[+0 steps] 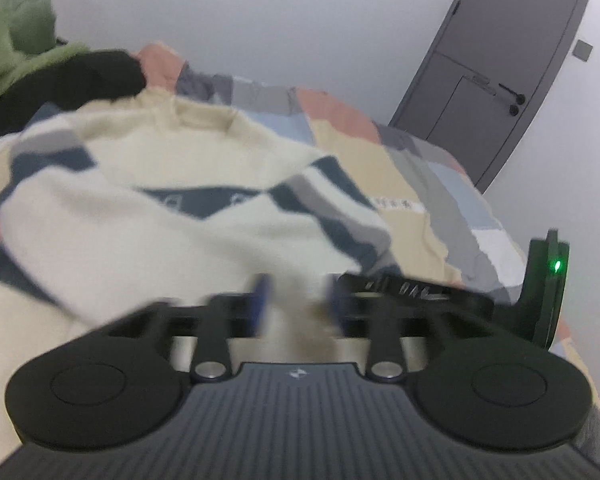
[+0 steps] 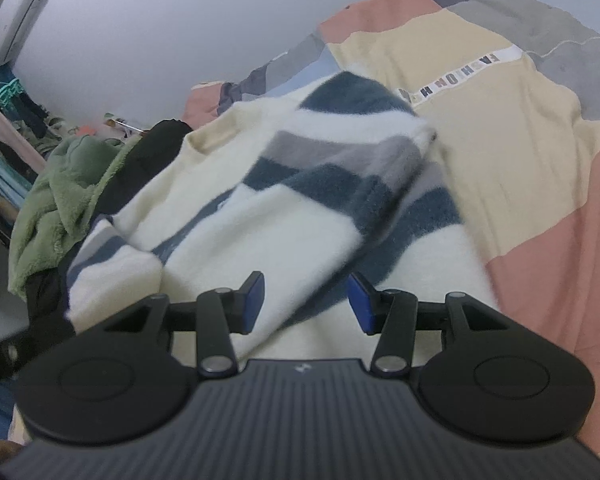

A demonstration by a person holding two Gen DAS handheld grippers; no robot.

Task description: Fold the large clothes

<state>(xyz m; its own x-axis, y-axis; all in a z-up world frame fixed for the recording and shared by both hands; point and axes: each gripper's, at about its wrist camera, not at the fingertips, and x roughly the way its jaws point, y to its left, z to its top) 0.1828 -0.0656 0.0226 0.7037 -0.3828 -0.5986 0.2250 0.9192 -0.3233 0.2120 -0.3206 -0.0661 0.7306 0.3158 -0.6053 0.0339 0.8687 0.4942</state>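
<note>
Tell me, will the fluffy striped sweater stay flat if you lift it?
Probably not. The striped sweater already lies draped with one sleeve folded over, so it would likely flop and sag. Its fuzzy knit looks grippy, not slippery, and probably light.

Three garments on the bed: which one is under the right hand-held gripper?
The cream sweater with blue-grey stripes; the green fleece and black garment lie beyond it.
</note>
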